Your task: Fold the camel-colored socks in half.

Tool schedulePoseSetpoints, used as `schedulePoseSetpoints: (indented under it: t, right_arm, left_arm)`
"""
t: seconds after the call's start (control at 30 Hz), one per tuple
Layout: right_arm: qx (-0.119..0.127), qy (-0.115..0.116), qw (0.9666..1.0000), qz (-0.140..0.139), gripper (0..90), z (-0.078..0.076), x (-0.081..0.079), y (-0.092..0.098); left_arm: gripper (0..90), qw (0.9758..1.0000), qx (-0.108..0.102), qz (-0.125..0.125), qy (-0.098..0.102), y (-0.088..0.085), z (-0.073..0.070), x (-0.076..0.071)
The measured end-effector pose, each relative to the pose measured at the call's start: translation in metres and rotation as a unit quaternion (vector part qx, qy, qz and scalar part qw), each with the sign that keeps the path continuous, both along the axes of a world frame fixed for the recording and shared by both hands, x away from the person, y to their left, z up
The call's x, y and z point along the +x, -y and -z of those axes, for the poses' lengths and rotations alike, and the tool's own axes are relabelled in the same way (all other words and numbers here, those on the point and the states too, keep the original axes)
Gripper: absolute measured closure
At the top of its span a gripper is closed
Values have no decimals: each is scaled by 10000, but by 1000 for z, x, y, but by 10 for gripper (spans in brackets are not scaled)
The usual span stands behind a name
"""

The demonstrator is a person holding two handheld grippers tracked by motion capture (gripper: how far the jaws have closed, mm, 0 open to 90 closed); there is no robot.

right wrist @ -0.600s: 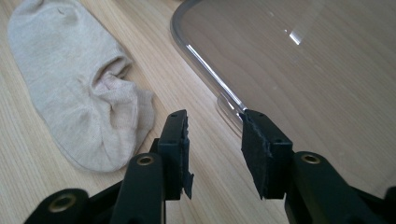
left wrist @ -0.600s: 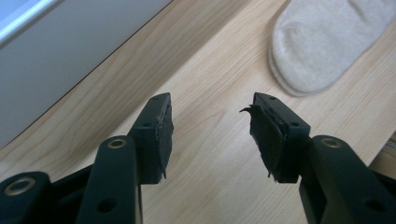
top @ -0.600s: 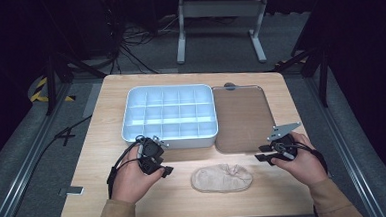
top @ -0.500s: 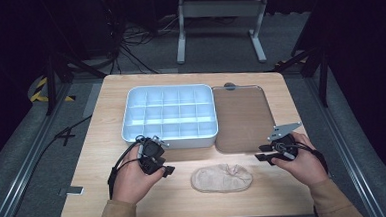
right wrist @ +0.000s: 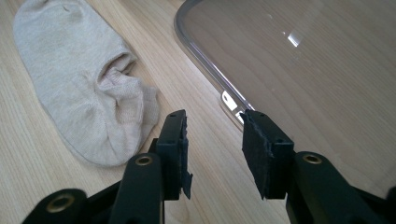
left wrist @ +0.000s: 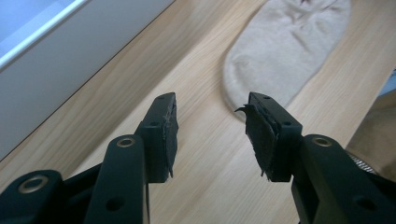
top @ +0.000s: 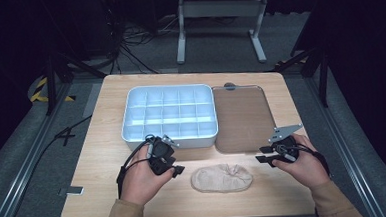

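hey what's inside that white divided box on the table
The compartments of the white box that show look empty, with bare pale floors. The near wall hides the floor of the front row, so those cannot be checked.

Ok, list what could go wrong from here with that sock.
The sock lies flat and bunched, so open jaws may pinch one layer only and let it slip. The right gripper sits close to the clear lid; a sideways reach could knock its rim. The left gripper could scrape the table.
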State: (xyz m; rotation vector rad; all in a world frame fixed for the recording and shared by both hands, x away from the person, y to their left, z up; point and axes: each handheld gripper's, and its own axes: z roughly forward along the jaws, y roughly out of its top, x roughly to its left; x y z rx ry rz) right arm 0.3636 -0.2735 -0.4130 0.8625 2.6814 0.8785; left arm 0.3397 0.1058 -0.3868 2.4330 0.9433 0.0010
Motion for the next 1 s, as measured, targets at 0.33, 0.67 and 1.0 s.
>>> schedulePoseSetpoints:
  t: [0.33, 0.67, 1.0]
  right_arm:
    - [-60, -64, 10000, -42, 604, 4, -4, -3]
    - [-91, -140, 9995, -252, 600, 7, -7, -13]
    - [-171, -161, 9992, -334, 598, 10, -9, -18]
  left_arm:
    - [556, 9999, 109, 1, -70, 28, 21, 0]
    - [595, 9984, 32, -233, -522, 39, 44, 4]
    - [632, 9966, 355, -396, -624, 46, 54, 3]
